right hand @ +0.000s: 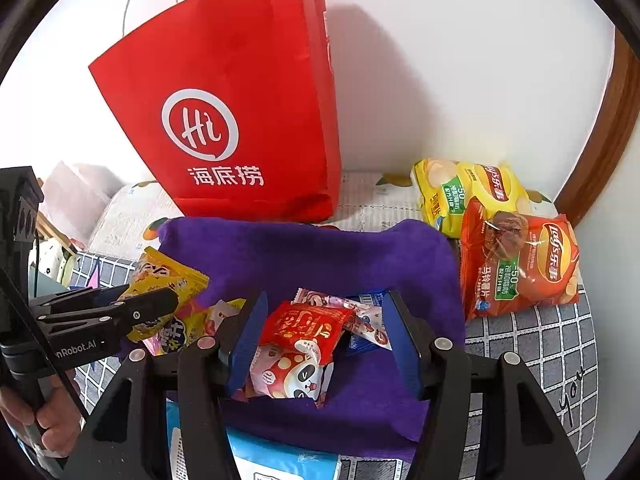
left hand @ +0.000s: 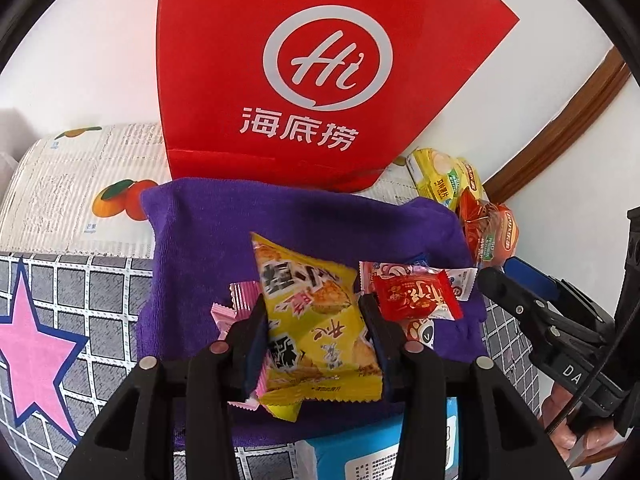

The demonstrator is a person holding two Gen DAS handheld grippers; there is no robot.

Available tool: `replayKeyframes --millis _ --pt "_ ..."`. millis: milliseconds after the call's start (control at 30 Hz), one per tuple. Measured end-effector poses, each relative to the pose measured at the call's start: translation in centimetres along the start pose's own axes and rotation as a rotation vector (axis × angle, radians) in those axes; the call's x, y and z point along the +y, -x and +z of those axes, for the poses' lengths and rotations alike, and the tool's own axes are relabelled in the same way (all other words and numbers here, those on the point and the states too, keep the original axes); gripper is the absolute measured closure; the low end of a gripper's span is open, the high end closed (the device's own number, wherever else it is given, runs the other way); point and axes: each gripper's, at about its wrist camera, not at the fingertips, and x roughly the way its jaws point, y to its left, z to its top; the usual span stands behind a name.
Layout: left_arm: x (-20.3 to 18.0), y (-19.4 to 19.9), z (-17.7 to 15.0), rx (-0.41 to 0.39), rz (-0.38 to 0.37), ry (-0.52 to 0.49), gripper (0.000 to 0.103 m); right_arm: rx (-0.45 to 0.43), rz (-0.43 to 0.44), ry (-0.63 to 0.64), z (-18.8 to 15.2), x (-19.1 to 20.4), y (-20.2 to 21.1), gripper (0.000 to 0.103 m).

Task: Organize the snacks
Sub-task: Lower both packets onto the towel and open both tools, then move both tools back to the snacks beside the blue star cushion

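My left gripper (left hand: 312, 316) is shut on a yellow snack packet (left hand: 316, 320), its pads pressing on both sides above the purple cloth (left hand: 200, 232). The right wrist view shows this left gripper (right hand: 148, 296) holding the same yellow packet (right hand: 172, 276) at the cloth's left edge. My right gripper (right hand: 326, 320) stands open over a small pile on the purple cloth (right hand: 320, 252). A red candy packet (right hand: 304, 326) and a panda-print packet (right hand: 296, 376) lie between its jaws, clear of the right pad. A red paper bag (right hand: 240, 120) stands behind the cloth.
A yellow chips bag (right hand: 468, 192) and an orange chips bag (right hand: 520, 260) lie at the right by the wall. A pink wrapper (left hand: 236, 300) sits beside my left finger. A blue tissue pack (right hand: 280, 460) lies at the near edge. A wooden frame (right hand: 600, 160) borders the right side.
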Motion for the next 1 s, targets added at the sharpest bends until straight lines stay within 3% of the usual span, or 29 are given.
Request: replayKeyframes --millis 433,1000 --pt "-0.2 1.6 0.2 -0.061 0.016 -0.012 0.045 -0.007 -0.015 0.002 0.0 -0.2 0.2 0.044" --pt "-0.3 3.6 -0.2 -0.096 0.005 -0.009 0.045 -0.044 -0.026 0.028 -0.1 1.0 2.5 0.044"
